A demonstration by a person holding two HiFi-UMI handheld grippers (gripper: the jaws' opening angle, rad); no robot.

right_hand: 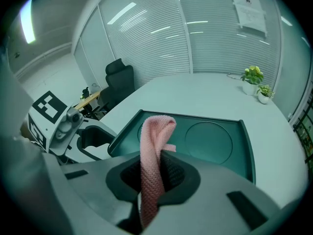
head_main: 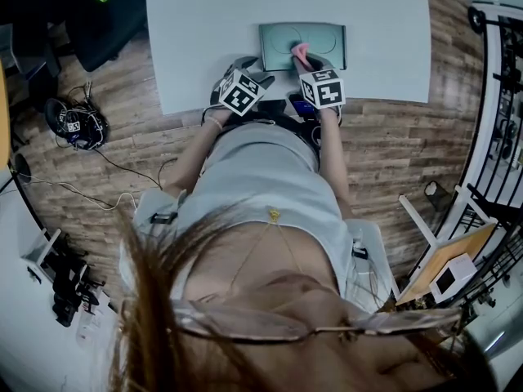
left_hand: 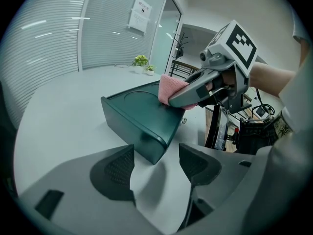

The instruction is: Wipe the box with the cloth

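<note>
A dark green box with two round recesses in its top lies on the pale table near the front edge. My right gripper is shut on a pink knitted cloth, and the cloth's folded end rests over the box's top near its front rim. From the left gripper view the pink cloth sits on the box under the right gripper's fingers. My left gripper is open just in front of the box's near corner, holding nothing.
The table ends right in front of the box, with wood floor below. Two small potted plants stand at the table's far side. A black office chair is at the far left. Cables lie on the floor.
</note>
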